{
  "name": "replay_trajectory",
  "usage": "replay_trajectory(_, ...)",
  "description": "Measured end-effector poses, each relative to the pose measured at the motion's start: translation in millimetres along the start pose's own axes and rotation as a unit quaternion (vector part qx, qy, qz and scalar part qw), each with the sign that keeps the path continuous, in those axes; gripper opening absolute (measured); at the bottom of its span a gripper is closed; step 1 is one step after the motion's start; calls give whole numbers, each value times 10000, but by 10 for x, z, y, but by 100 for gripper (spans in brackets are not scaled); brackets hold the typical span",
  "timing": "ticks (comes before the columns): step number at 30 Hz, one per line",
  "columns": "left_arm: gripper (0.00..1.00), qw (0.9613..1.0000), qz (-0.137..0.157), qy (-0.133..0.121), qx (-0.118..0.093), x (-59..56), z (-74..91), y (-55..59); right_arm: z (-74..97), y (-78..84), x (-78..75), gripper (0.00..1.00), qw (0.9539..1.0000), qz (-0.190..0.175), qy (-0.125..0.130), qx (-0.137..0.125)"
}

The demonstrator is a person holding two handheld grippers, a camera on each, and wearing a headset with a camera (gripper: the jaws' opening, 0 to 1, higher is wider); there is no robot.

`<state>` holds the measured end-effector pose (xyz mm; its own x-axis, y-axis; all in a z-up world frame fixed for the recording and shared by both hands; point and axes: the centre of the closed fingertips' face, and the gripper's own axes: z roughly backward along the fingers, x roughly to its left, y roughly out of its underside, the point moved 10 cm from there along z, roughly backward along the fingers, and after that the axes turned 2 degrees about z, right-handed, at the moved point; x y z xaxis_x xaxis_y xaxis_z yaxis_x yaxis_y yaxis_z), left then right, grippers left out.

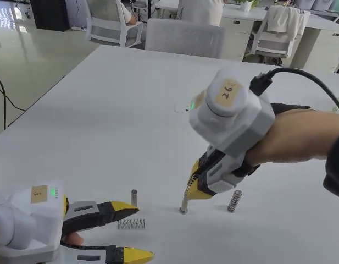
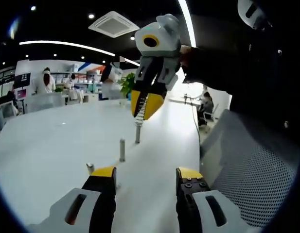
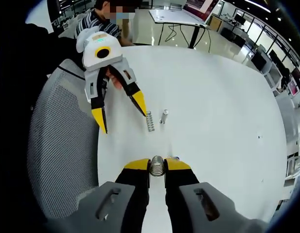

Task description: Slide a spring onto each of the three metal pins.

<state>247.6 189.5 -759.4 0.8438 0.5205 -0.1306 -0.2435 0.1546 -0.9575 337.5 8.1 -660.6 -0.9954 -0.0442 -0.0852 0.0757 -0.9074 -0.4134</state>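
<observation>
**Inspector:** Status, left to right across the head view?

**Assistant:** In the lower left, the left gripper [image 1: 145, 231] has its jaws spread wide and grasps nothing. A loose spring [image 1: 131, 224] lies flat on the table [image 1: 131, 110] just beside its upper jaw, with its long axis running left-right in the frame. Just above it the left pin [image 1: 134, 197] stands upright and bare. At centre, the right gripper [image 1: 196, 193] is clenched on the held spring [image 2: 139, 108], directly over the middle pin [image 1: 183, 206]. At right, the right spring [image 1: 234, 201] stands nearly upright. I judge it is already on its pin, but the coils hide the pin.

**Inspector:** How is the held spring oriented?

**Assistant:** In the left gripper view its long axis is close to vertical, with the lower end pointing down at the pin top. The two are roughly in line. I cannot tell whether they touch.

**Inspector:** Which step is in hand?

**Assistant:** In my judgement, the second spring is being threaded.

**Inspector:** What does the next move call for?

**Assistant:** Keep the spring's bore centred on the pin and lower it straight down. Let go only once the coils are over the pin. After that, the loose spring has to be picked up, stood on end and put on the left pin.
</observation>
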Motion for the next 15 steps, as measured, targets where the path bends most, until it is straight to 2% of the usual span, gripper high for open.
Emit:
replay_trajectory(9,50,9997,114,-208,-98,20,71,3,-40,46,-125,9,9997,-2,245,91)
replay_trajectory(15,53,9995,137,-268,-119,9,74,1,-153,66,-180,9,9991,80,341,258)
